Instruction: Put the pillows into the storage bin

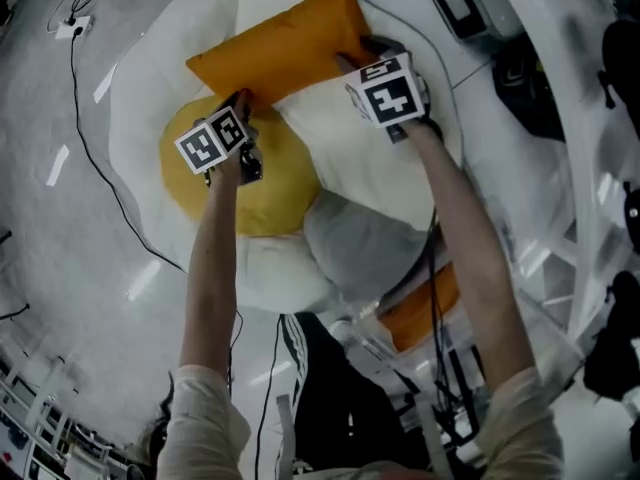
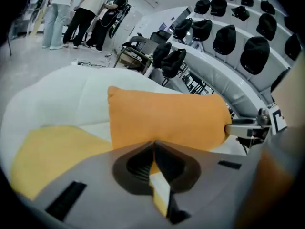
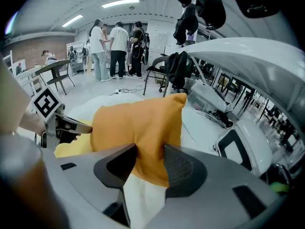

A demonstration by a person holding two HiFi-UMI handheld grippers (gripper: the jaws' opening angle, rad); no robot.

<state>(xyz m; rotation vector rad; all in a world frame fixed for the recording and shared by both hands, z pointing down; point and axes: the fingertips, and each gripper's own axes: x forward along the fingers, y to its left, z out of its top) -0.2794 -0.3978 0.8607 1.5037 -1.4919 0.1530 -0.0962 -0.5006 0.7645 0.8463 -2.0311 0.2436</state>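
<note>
Pale grey floor (image 1: 60, 268) spreads under everything, with a thin black cable (image 1: 100, 158) trailing across it on my left. On that floor lies a big soft white cushion shaped like a fried egg (image 1: 380, 158), its round yellow middle (image 1: 270, 198) just under my left hand. Over the far half of that cushion is the orange rectangular fabric pillow (image 1: 285, 43), its long side running slantwise across my view.

I have it from both ends. My left gripper (image 2: 153, 146) has its jaws drawn almost together, pinching the pillow's near edge; only a sliver of orange fabric shows between the pads. My right gripper (image 3: 150, 154) is clamped on a thicker fold at the pillow's other end, the cloth bunched and squeezed between the two dark pads. Each gripper's view shows the other gripper at the far side of the pillow.

Closer to my body a plump light grey pillow (image 1: 360, 243) lies against the white cushion's near edge. A further patch of orange (image 1: 420, 313) shows beside my right forearm; what it is I cannot tell.

Far off, several people (image 3: 109, 44) stand in a group on the open floor, and black cap-like things (image 2: 255, 54) hang in rows on a white curved wall.
</note>
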